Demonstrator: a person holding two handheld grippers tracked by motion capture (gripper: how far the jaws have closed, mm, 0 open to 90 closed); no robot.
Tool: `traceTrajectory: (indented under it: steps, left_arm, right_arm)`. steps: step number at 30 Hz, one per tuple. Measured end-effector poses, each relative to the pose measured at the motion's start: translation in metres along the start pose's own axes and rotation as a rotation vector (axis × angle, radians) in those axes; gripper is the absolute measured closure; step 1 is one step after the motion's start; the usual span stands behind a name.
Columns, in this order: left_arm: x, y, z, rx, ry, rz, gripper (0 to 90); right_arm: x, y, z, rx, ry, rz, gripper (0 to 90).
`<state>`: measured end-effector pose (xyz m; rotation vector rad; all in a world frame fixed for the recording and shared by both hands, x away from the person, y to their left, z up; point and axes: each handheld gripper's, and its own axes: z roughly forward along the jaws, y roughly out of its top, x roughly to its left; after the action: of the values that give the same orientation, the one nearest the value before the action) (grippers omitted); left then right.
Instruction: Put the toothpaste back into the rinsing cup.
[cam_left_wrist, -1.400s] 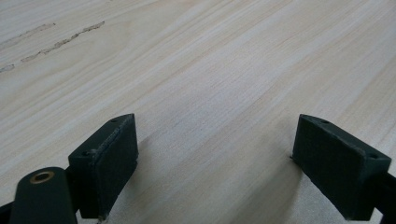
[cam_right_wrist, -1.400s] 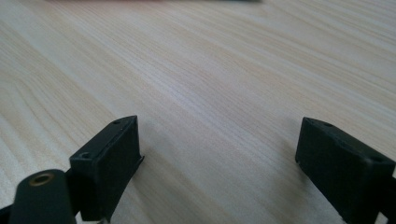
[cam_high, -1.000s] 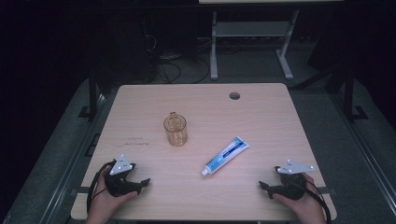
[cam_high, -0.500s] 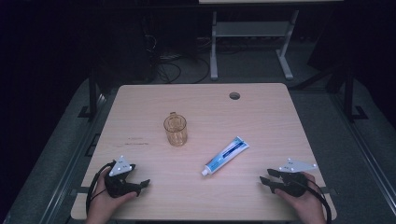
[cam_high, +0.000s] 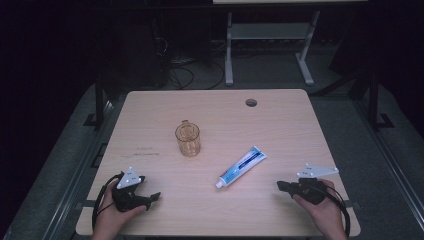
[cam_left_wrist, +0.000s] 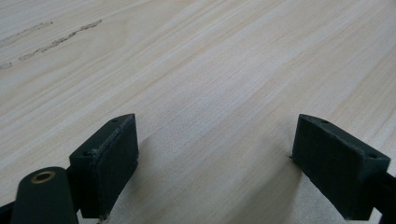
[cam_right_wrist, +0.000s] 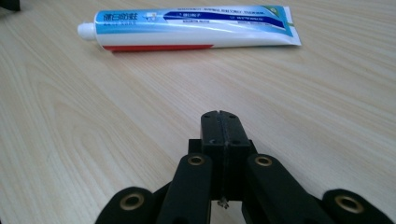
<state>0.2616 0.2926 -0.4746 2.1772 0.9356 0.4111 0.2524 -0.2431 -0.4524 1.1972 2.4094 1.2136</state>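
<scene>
Blue-and-white toothpaste tube (cam_high: 242, 167) lying flat, capped, diagonal at lower centre-right of the frame, cap toward lower left.

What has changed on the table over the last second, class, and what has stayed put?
The right gripper has turned and edged left, toward the tube; its jaws are shut on nothing. The left gripper rests where it was, jaws open. The tube and the cup have not moved; nothing was picked up or released.
</scene>
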Motion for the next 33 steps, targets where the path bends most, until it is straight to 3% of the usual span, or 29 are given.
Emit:
traceTrajectory:
  steps: [11, 33]
  left_arm:
    - [0.0, 0.0, 0.0, 0.0, 0.0, -0.002, 13.8]
    - [0.0, 0.0, 0.0, -0.003, 0.0, -0.003, 13.8]
  right_arm:
    - [0.007, 0.015, 0.005, -0.014, 0.051, 0.008, 90.0]
    - [0.021, 0.045, 0.023, -0.021, 0.109, -0.025, 89.9]
